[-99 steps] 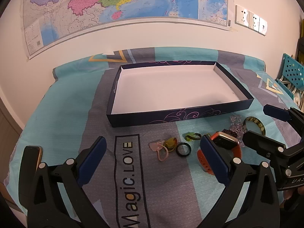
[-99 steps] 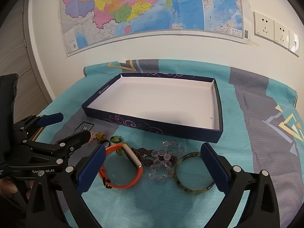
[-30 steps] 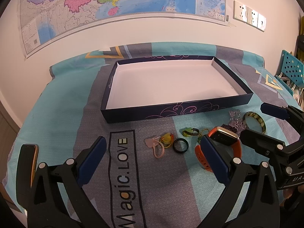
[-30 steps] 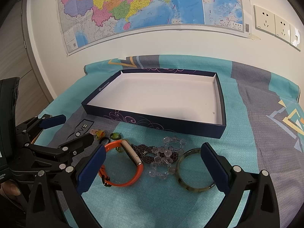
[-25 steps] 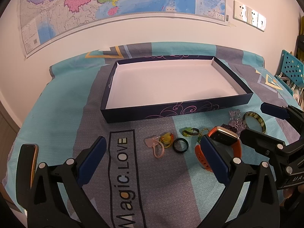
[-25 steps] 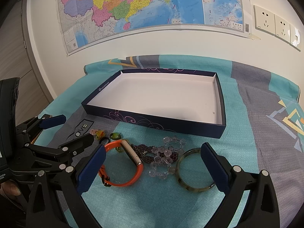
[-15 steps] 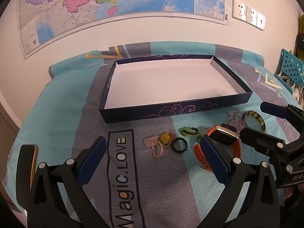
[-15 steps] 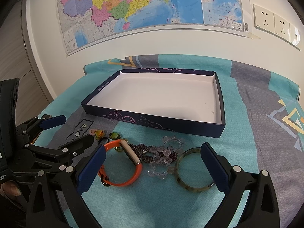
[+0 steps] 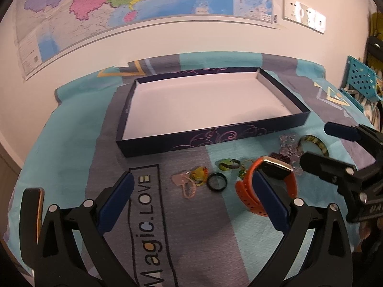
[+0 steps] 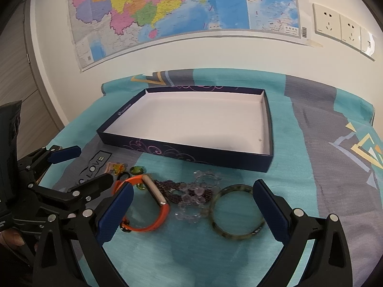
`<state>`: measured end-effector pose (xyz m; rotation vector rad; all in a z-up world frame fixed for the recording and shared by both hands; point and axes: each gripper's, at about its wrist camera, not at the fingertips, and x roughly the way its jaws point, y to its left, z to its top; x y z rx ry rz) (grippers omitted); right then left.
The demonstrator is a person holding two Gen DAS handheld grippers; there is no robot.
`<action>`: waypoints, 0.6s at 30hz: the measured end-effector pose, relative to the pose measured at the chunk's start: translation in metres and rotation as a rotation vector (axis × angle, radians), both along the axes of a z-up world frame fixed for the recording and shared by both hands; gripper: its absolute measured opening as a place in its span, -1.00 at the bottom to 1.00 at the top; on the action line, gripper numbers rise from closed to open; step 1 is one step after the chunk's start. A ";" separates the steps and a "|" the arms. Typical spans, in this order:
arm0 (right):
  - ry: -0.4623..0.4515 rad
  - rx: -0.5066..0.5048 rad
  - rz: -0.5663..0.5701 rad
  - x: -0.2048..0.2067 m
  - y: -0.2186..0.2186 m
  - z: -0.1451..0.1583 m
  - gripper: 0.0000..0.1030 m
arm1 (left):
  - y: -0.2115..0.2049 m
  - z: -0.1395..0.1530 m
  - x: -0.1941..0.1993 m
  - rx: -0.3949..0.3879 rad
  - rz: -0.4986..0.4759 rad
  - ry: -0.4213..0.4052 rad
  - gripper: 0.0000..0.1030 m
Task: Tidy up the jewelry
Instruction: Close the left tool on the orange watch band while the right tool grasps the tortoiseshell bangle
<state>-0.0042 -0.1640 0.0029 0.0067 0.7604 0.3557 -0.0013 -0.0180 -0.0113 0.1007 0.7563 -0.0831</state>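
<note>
The right finger of the left gripper [image 9: 194,198] covers part of the orange watch [image 9: 268,181], so its whole strap does not show in the left view. The small charms [image 9: 191,179] beside it are tiny and hard to tell apart. In the right view they sit half behind the left gripper's black finger. The clear beads [image 10: 198,196] and dark purple beads [image 10: 170,189] lie tangled, and I cannot tell where one ends.

The box [image 10: 191,154] is dark blue with purple swirls on its side and plain white inside. Its long side runs left to right, and it sits on the blue and grey cloth [image 10: 311,191], behind the jewelry. The watch lies on its side, a loop with a silver face. A black ring [image 9: 216,183] lies flat just left of it. A green speckled bangle [image 10: 237,212] lies flat near the beads.

The right gripper [image 10: 191,208] hangs over the beads and bangle. Both grippers have their blue fingers spread wide and hold nothing.
</note>
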 end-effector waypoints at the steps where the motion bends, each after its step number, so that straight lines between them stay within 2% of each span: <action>1: 0.001 -0.002 -0.007 0.000 -0.004 0.000 0.87 | -0.001 0.001 0.000 0.002 -0.013 0.000 0.89; 5: 0.014 0.002 -0.044 0.002 -0.021 -0.002 0.87 | -0.009 0.001 0.000 -0.006 -0.086 0.003 0.86; 7: 0.017 0.000 -0.060 0.003 -0.030 -0.003 0.87 | -0.013 0.000 0.001 -0.006 -0.121 0.008 0.73; 8: 0.021 -0.001 -0.068 0.003 -0.034 -0.004 0.87 | -0.016 -0.001 0.002 -0.005 -0.138 0.012 0.62; 10: 0.030 -0.003 -0.078 0.005 -0.040 -0.007 0.87 | -0.020 -0.003 0.005 -0.009 -0.173 0.026 0.50; 11: 0.038 -0.005 -0.083 0.006 -0.043 -0.008 0.86 | -0.022 -0.004 0.007 -0.009 -0.185 0.031 0.34; 12: 0.044 -0.005 -0.087 0.006 -0.045 -0.010 0.81 | -0.024 -0.005 0.009 -0.010 -0.200 0.039 0.19; 16: 0.067 0.002 -0.090 0.009 -0.053 -0.016 0.63 | -0.028 -0.009 0.014 -0.035 -0.241 0.065 -0.11; 18: 0.076 -0.004 -0.090 0.010 -0.054 -0.018 0.56 | -0.029 -0.011 0.016 -0.040 -0.254 0.080 -0.33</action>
